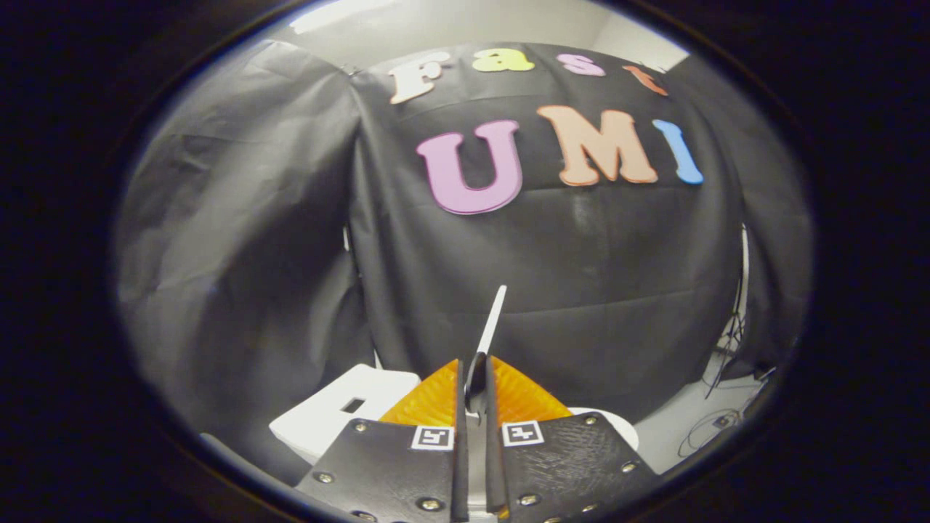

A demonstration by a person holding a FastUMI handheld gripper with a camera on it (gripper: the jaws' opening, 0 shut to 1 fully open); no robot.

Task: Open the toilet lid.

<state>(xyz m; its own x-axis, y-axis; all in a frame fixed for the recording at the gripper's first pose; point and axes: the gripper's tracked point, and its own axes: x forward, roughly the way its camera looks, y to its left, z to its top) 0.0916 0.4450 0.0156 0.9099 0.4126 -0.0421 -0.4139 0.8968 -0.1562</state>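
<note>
My gripper is clamped on the toilet lid. Its thin edge rises straight ahead between my fingers, near upright.

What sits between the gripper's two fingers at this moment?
In the gripper view, the thin white toilet lid stands edge-on between the fingers of the gripper, which are shut on it; its edge rises beyond them.
</note>
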